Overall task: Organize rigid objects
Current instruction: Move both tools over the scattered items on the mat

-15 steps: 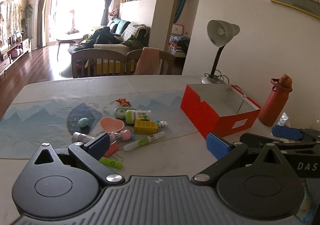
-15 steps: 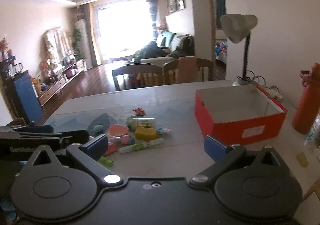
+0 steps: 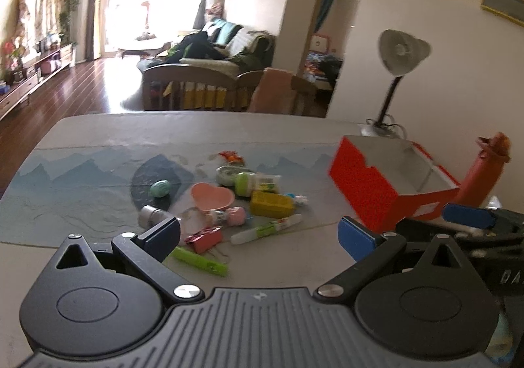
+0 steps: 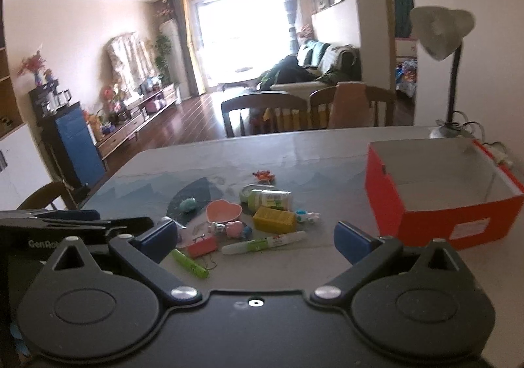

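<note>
A pile of small items lies on the table mat: a pink heart-shaped bowl (image 3: 213, 196) (image 4: 224, 211), a yellow box (image 3: 271, 204) (image 4: 274, 220), a white-and-green marker (image 3: 265, 230) (image 4: 263, 243), a pink binder clip (image 3: 203, 238) and a green whistle-like piece (image 3: 199, 260). An open red box (image 3: 389, 184) (image 4: 442, 194) stands to the right of the pile, with nothing seen inside. My left gripper (image 3: 258, 238) hovers open just short of the pile, holding nothing. My right gripper (image 4: 257, 238) is open too, beside the left one and aimed at the same pile.
A red water bottle (image 3: 481, 178) and a desk lamp (image 3: 398, 53) stand behind the red box near the wall. Chairs (image 4: 262, 112) line the table's far edge. A green egg shape (image 3: 160, 188) and a silver cylinder (image 3: 150, 215) lie left of the pile.
The pile and the red box have slid a little to the right in both views, so both grippers have shifted slightly left. Both pairs of jaws stay wide apart.
</note>
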### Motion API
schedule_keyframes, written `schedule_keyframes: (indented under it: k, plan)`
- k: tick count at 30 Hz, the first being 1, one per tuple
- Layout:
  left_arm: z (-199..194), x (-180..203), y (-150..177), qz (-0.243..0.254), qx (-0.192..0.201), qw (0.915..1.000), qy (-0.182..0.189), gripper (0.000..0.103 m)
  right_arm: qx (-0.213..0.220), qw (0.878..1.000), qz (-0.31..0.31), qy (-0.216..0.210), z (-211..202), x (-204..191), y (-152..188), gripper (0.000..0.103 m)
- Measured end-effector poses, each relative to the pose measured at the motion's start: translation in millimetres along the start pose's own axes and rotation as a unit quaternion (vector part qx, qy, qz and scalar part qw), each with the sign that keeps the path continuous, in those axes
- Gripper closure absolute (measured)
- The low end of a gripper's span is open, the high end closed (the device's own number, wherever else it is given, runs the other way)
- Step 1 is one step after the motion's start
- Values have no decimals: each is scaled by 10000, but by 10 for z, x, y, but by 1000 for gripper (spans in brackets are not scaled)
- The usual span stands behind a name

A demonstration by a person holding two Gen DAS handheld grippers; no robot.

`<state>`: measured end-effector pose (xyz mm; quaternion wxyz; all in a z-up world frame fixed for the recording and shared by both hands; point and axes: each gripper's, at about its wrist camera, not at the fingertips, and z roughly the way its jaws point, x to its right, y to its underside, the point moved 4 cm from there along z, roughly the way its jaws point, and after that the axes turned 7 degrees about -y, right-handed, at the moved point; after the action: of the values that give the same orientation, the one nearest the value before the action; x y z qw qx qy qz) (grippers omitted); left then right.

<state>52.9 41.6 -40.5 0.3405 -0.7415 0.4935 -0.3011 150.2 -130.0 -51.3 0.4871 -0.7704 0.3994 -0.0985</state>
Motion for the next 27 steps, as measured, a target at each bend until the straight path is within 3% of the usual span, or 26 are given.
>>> schedule_keyframes:
  k: [6,16,27]
  plan:
    - [419,-194,87,-130,-353,9983,-450,0,-376,9991,-169,-77,467,183,51,4]
    - [1266,-389,364,-243,-913,9876,-1255,0,-852,9950,-314,427,1470,455,170,6]
    - [1769,-417,550,-418,-1289,9769,-1655,1,-1153,9890,-265,890,2136,589,256,7]
